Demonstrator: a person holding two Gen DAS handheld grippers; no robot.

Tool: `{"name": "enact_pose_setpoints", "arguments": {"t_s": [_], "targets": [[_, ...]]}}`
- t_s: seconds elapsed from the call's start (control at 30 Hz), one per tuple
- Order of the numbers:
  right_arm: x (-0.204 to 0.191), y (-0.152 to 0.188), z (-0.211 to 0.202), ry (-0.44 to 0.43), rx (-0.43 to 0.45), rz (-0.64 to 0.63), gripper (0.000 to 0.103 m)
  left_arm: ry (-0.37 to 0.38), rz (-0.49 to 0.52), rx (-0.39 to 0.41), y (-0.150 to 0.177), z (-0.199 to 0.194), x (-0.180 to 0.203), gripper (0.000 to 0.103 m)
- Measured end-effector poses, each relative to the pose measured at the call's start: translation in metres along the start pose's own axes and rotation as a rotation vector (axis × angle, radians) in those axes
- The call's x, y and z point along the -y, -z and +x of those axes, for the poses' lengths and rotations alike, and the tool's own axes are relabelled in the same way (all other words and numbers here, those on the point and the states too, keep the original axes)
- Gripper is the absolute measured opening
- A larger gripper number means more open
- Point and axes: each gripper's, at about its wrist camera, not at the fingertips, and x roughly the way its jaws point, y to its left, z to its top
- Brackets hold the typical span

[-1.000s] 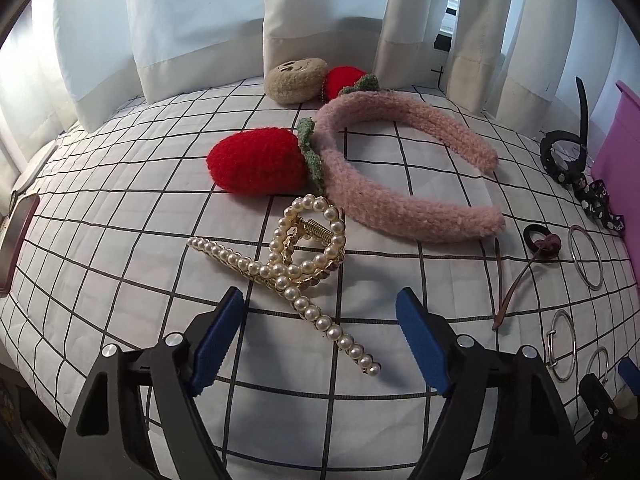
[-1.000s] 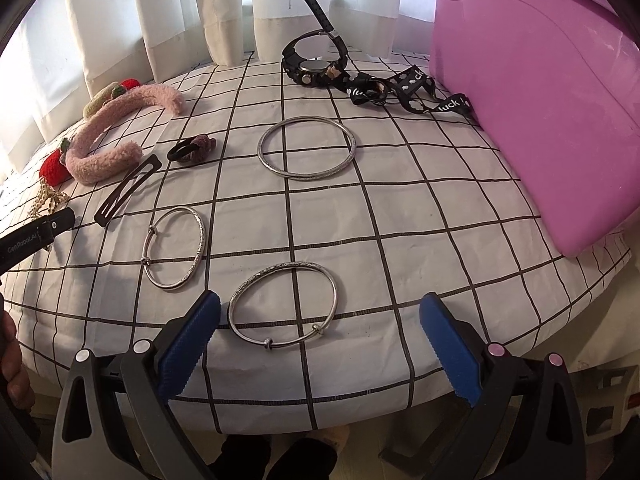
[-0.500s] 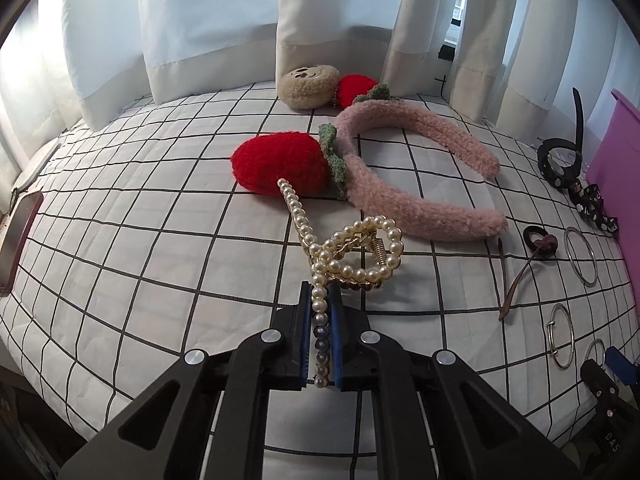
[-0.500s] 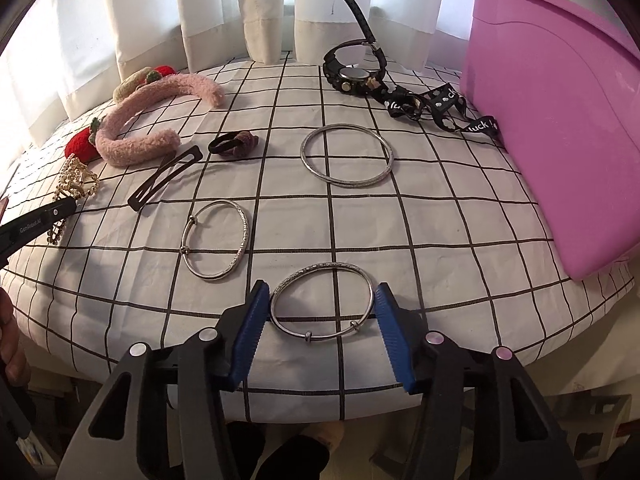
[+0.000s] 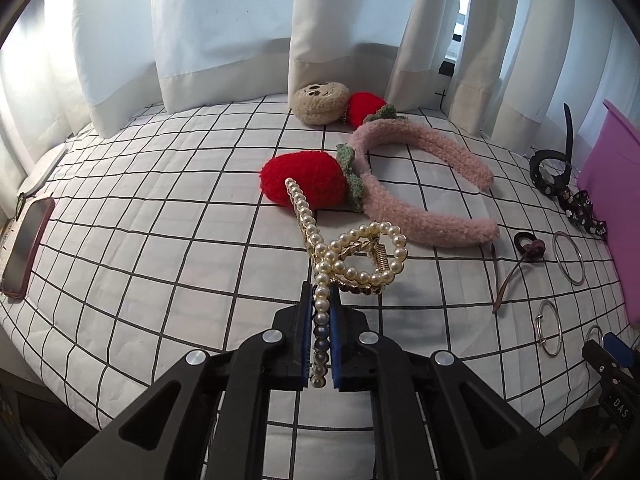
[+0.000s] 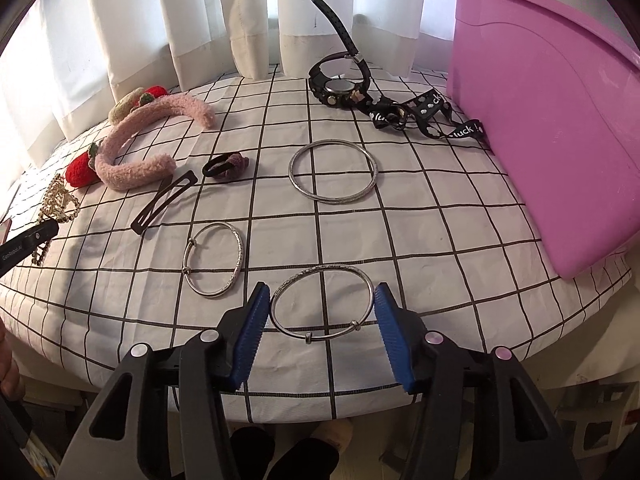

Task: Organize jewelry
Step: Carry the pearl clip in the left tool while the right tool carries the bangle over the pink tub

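My left gripper [image 5: 320, 330] pinches the pearl hair claw [image 5: 352, 256] by its straight pearl arm, the looped body hanging ahead of my fingertips. My right gripper [image 6: 318, 320] brackets the near silver bangle [image 6: 322, 300], pads against its rim. I'd lift both steadily, squeezing evenly, toward the pink bin [image 6: 560, 128] far right.

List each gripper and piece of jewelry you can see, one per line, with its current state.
left gripper: shut on the pearl hair claw.
right gripper: pads against the nearest bangle.
middle bangle: flat, untouched.
far bangle: flat, untouched.
watch: strap unbuckled, sticking up.
pink bin: open-topped.
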Motion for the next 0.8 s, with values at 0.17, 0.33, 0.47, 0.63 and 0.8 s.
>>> {"name": "enact_pose_setpoints", "arguments": {"t_s": [0.17,0.33,0.47,0.63,0.8], "targets": [[-0.005,-0.014,-0.015,-0.005,0.038,0.003,0.052,0.022,0.026,0.037,-0.012,-0.017,0.004,0.008],[-0.006,-0.032,-0.032,-0.004,0.085,0.022,0.052,0.06,0.062,0.076,-0.027,-0.037,0.011,0.008],[-0.004,-0.044,-0.047,0.005,0.124,0.048,0.052,0.096,0.097,0.1,-0.038,-0.051,0.019,0.008],[0.001,-0.057,-0.071,0.022,0.174,0.091,0.052,0.168,0.152,0.129,-0.052,-0.066,0.035,0.008],[0.012,-0.067,-0.099,0.039,0.233,0.157,0.052,0.268,0.223,0.163,-0.069,-0.082,0.061,0.008]]}}
